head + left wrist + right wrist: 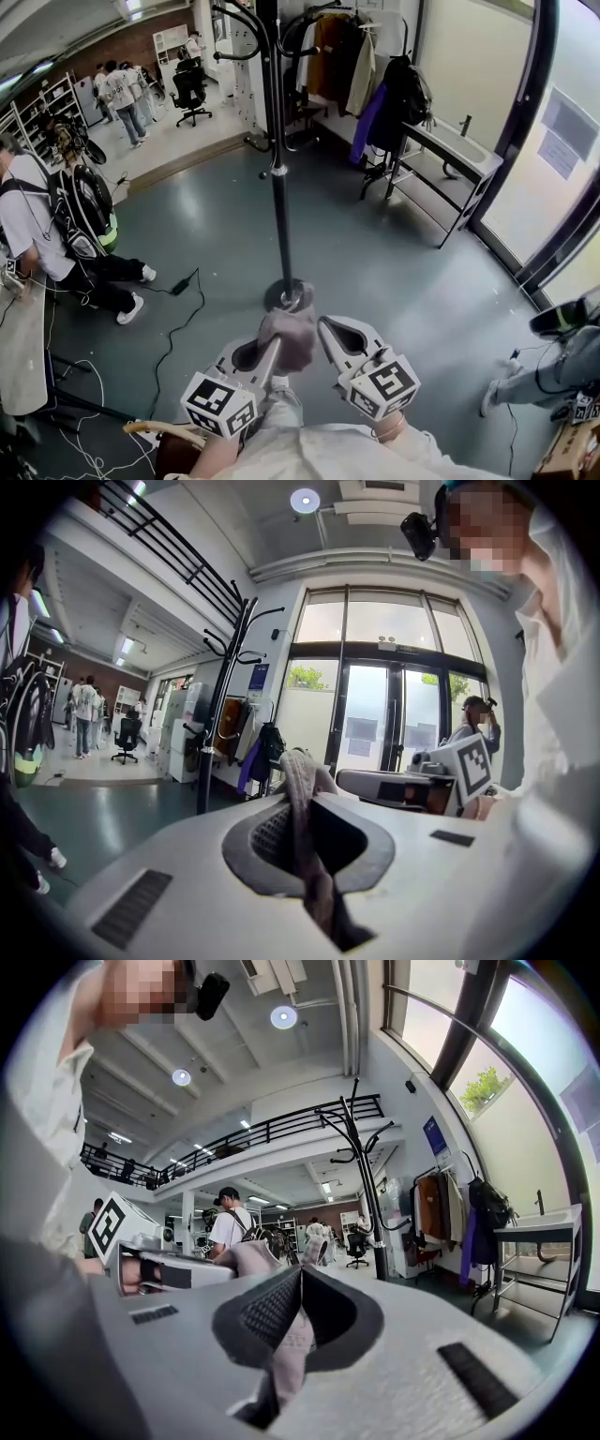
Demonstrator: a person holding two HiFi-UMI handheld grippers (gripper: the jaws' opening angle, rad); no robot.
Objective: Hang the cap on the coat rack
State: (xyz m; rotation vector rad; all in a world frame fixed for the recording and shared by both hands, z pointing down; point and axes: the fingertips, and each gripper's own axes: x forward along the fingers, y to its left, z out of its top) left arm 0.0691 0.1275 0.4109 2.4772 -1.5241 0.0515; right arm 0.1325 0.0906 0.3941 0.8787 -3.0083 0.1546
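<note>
Cap (291, 330) is clamped in your left gripper (270, 352) and right gripper (330, 332); rack (279, 187) stands upright ahead, equally near both, hooks (236, 42) high above

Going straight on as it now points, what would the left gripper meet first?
Past the grey cloth cap it grips, probably nothing near: the black metal coat rack stands left of its line; hanging coats far beyond.

I count two grippers in my hands, the left gripper (269, 349) and the right gripper (328, 332), one cap (291, 336), one black coat rack (280, 206), one office chair (191, 91) and one sink stand (469, 155) (the people (120, 94) far back are too small to count surely).
</note>
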